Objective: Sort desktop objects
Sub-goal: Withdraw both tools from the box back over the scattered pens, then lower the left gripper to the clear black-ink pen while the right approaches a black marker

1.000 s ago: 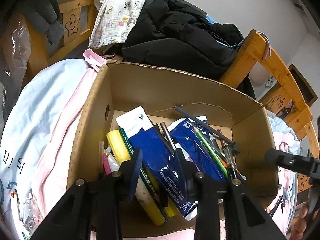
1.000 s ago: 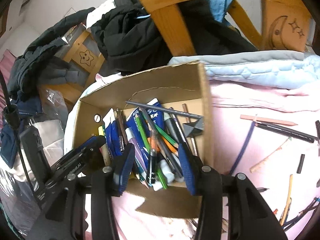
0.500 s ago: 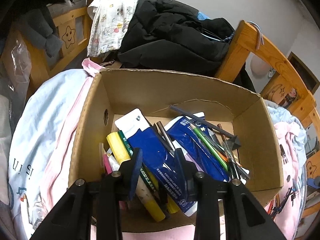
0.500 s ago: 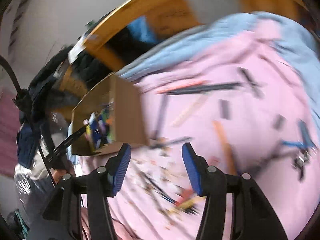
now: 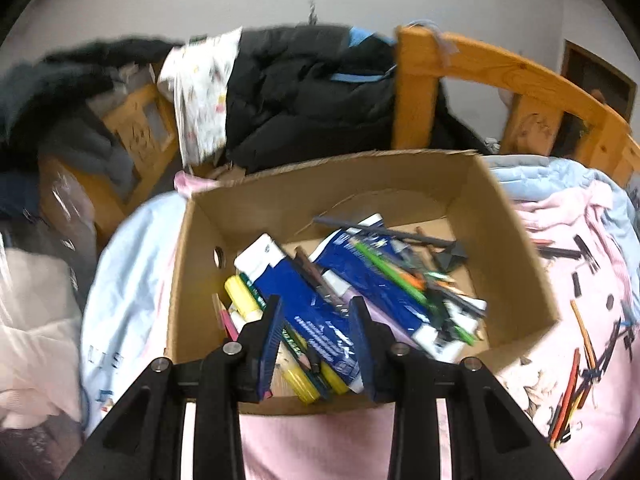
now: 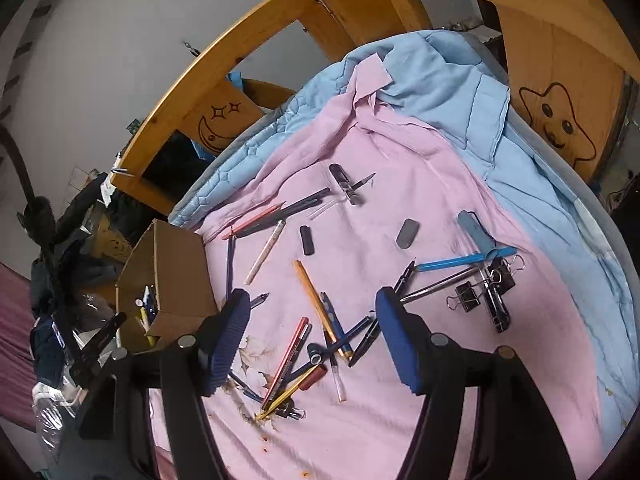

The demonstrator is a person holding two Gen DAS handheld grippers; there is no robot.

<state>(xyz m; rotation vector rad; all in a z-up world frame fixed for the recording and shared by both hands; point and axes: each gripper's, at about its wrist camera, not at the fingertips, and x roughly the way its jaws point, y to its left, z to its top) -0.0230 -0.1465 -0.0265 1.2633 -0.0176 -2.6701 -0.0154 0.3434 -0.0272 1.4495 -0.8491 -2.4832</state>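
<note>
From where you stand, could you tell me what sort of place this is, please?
Probably a child's bedroom: a wooden bed frame carved with a smiling star, a pink sheet and clothes heaped over the rail.

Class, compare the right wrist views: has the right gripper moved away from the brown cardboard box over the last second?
Yes. The right gripper, jaws just opening and empty, swung rightward off the brown cardboard box, now at the view's left, to above the pens on the pink sheet.

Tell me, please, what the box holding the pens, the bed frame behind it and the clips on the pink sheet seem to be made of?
Box: plain brown corrugated cardboard, matte, with a raw torn top edge.
Bed frame: wood, likely pine, with an orange glossy varnish; grain, knots and burnt-in star and moon drawings show.
Binder clips: apparently black-painted metal bodies with shiny wire handles.
</note>
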